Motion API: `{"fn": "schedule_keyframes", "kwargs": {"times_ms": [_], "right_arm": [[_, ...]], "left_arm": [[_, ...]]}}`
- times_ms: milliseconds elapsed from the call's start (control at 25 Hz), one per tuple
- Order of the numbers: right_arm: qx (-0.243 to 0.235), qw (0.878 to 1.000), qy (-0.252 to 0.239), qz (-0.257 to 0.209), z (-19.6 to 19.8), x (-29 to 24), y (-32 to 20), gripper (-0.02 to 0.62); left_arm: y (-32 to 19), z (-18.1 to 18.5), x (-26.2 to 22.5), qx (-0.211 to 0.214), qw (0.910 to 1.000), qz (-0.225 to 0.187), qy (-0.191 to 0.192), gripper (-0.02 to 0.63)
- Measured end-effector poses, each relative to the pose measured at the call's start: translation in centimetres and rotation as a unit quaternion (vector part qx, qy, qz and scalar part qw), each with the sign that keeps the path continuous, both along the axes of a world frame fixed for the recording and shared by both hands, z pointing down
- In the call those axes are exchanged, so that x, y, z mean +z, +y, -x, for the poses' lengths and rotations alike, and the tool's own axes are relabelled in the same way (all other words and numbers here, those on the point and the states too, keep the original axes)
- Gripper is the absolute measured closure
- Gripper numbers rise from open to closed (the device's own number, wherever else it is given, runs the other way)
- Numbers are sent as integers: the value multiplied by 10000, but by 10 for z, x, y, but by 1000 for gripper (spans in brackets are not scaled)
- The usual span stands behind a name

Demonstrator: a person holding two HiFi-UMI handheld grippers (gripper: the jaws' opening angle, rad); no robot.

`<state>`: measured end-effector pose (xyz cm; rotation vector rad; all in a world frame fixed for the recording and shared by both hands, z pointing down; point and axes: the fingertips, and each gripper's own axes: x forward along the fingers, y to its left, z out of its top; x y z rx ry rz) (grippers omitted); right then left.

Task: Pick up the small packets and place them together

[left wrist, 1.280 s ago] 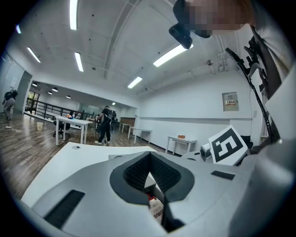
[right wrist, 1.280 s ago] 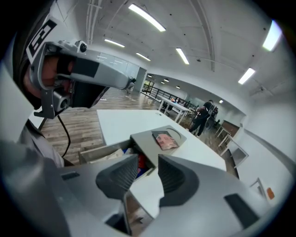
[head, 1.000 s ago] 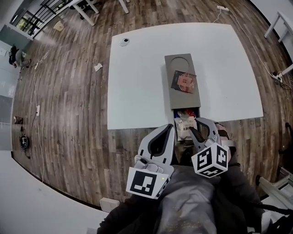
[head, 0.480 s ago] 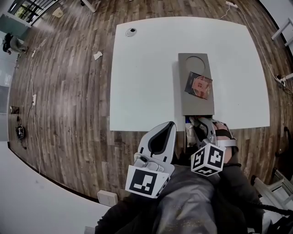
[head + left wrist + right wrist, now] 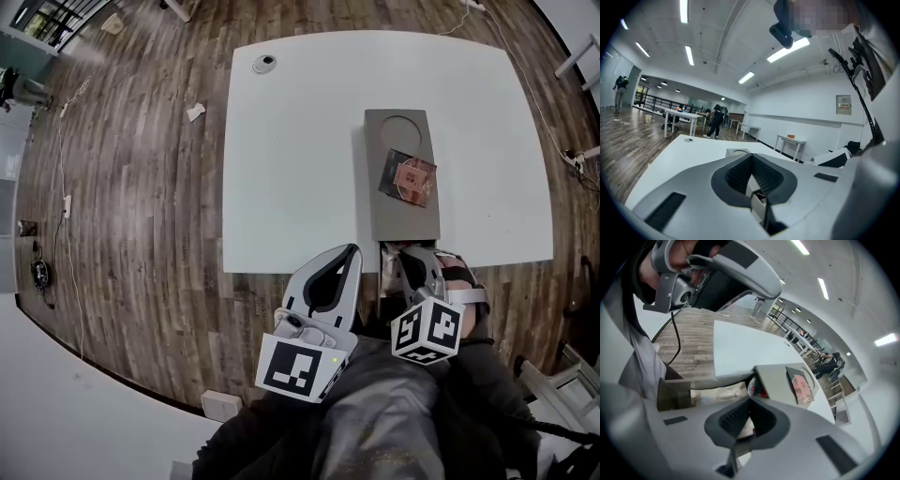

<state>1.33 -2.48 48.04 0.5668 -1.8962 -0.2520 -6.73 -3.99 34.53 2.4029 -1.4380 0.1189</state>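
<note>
A long grey tray [image 5: 398, 220] lies on the white table [image 5: 300, 141], with a pink-and-dark small packet [image 5: 407, 178] on its middle. At its near end an open compartment [image 5: 675, 394] holds more packets [image 5: 717, 391]: pale ones and a red one [image 5: 757, 390]. My right gripper [image 5: 397, 253] reaches into that compartment, its jaws closed together on a pale packet [image 5: 746, 426] that shows between the pads. In the right gripper view the tray [image 5: 776, 378] and the pink packet [image 5: 802, 387] lie beyond the right gripper [image 5: 750, 402]. My left gripper [image 5: 350, 253] hangs beside it, shut and empty; its own view shows the left gripper [image 5: 751, 157] the same.
The table's near edge runs just past both grippers, above wooden floor. A round grommet [image 5: 264, 64] sits near the table's far left corner. A paper scrap [image 5: 195, 112] lies on the floor. Other tables and distant people [image 5: 715, 121] fill the room.
The right gripper's jaws stood apart around the pale packets in the compartment and have now closed. The left gripper has hardly moved.
</note>
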Motion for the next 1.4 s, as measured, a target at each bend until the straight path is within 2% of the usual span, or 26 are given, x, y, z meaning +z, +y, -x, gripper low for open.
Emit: {"fn": "schedule_keyframes", "kwargs": {"times_ms": [200, 440, 720, 1080, 1400], "right_arm": [[-135, 9997, -171, -87, -5, -15, 27, 588], [-248, 9971, -611, -391, -14, -52, 60, 588], [-114, 9913, -1016, -830, -24, -92, 64, 588], [-34, 9908, -1132, -745, -21, -93, 53, 588], [174, 9889, -1207, -844, -14, -109, -8, 588]], "left_arm": [[14, -17, -14, 65, 9997, -231, -49, 603], [42, -44, -37, 91, 9983, -558, -128, 603], [63, -62, -63, 181, 9955, -903, -243, 603], [52, -60, -62, 232, 9956, -876, -233, 603], [-2, -50, -67, 309, 9956, -853, -218, 603]]}}
